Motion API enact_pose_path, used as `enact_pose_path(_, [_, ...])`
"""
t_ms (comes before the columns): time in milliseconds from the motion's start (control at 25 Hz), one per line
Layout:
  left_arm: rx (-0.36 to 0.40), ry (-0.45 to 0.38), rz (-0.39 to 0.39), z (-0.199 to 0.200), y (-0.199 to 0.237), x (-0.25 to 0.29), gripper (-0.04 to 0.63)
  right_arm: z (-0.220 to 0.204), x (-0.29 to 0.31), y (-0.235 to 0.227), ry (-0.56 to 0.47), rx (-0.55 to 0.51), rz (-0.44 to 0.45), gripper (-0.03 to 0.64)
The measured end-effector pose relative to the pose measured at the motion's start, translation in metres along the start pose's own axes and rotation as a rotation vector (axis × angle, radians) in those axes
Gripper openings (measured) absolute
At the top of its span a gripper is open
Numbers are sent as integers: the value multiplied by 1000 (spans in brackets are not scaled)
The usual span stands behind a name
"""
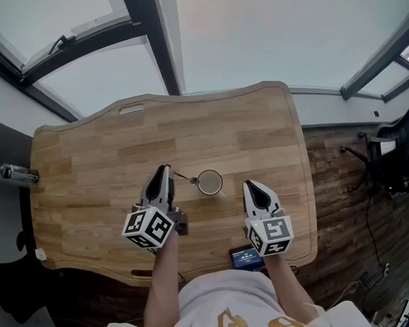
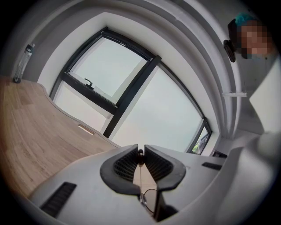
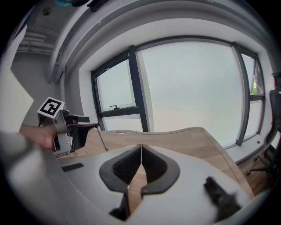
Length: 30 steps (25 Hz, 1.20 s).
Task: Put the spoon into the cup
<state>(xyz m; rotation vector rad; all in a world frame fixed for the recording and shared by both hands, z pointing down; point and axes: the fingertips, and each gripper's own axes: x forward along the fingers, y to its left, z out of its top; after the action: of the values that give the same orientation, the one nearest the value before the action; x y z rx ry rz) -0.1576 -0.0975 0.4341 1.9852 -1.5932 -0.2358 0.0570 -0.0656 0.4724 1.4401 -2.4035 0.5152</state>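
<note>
Two grippers hang low over one wooden table (image 1: 88, 165). The left gripper (image 1: 165, 169) is clamped on the thin handle of the single spoon (image 1: 183, 176), whose far end seems to reach the rim of the one cup (image 1: 209, 182), just ahead and right of its fingertips. The right gripper (image 1: 251, 186), jaws pressed together on nothing, sits right of the cup. Bare wood runs wide to the far and left edges.

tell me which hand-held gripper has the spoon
The left hand-held gripper: its jaws are shut on the spoon. The right hand-held gripper is shut on nothing.
</note>
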Motion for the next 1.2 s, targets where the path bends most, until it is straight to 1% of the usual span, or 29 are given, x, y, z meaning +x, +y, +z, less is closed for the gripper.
enact_pose_path(280, [-8,5,-2,-4,0,2,52,-1,2,0,3,-4,1,32])
enact_pose_path(640, [16,5,-1,-7,-2,3,52,-4,-2,-2,8,2,-9,31])
enact_pose_path(1200, [13,24,-8,-16,-5,7,52,-6,1,-2,14,0,-3,32])
